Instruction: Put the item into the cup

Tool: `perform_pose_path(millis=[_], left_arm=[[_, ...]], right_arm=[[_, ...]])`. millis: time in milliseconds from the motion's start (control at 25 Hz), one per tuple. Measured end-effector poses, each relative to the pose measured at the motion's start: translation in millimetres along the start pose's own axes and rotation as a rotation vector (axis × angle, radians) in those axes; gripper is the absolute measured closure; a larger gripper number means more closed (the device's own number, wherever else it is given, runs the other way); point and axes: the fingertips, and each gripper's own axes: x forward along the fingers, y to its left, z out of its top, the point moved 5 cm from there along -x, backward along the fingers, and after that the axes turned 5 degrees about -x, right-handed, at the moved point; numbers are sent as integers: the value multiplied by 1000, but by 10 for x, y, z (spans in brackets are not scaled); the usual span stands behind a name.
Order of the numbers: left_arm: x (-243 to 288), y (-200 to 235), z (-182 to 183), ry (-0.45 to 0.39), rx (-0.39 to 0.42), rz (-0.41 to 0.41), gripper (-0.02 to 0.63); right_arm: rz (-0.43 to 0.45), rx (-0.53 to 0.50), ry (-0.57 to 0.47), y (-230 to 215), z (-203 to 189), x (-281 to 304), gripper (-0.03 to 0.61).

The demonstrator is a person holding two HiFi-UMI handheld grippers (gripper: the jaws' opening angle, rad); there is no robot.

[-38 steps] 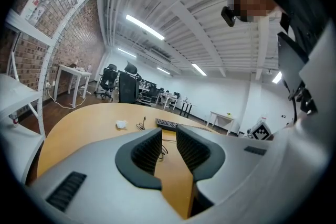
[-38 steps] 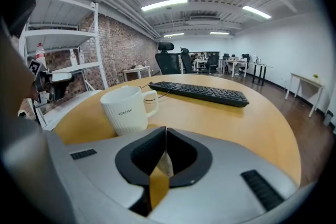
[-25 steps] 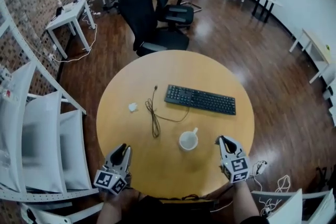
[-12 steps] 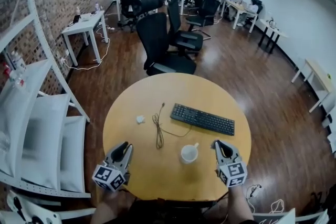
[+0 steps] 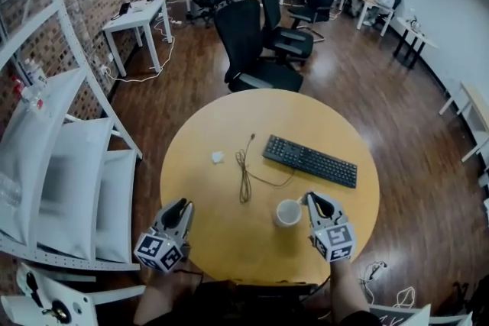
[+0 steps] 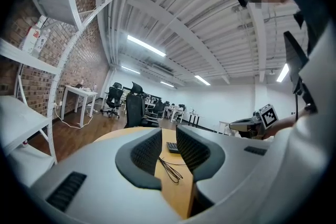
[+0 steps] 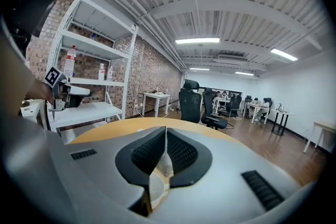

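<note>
Item: a small white lump [image 5: 218,157] lies bare on the round wooden surface [image 5: 221,244], on its left side, touched by nothing.
Item's neighbours: a loose black cable [image 5: 243,175] lies just to its right, and a black keyboard [image 5: 309,161] lies beyond the cable.
Cup: a white cup [image 5: 288,213] stands upright near the front edge, well apart from the item. It looks empty from above.
Right claw [image 5: 309,197]: just beside the cup on its right. In the right gripper view [image 7: 166,134] its jaws meet at the tips, pressed together with nothing gripped.
Left claw [image 5: 182,204]: at the front left of the surface, nearer the item than the right one but still clear of it. In the left gripper view [image 6: 169,136] the jaws stand a narrow way apart, with only the surface and cable showing through the gap.
Done so far: nothing that shows. The item is not picked up and the cup holds nothing.
Left to do: reach the item, probably with the left claw, close on it, carry it across the cable and drop it in the cup.
Surroundings: a black office chair [image 5: 252,50] behind the surface and white shelving [image 5: 53,164] at the left.
</note>
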Motion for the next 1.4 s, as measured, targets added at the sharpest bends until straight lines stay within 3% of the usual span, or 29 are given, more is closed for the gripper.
perform_pose_path(millis=[600, 1000, 1400], left_arm=[[-138, 104, -206, 90, -35, 67, 534], [-118, 69, -355, 139, -61, 68, 534], [-88, -17, -554, 152, -138, 70, 534]], right_arm=[[124, 72, 133, 328, -579, 303, 578], [152, 116, 209, 420, -764, 351, 578], [176, 119, 254, 465, -854, 303, 578]])
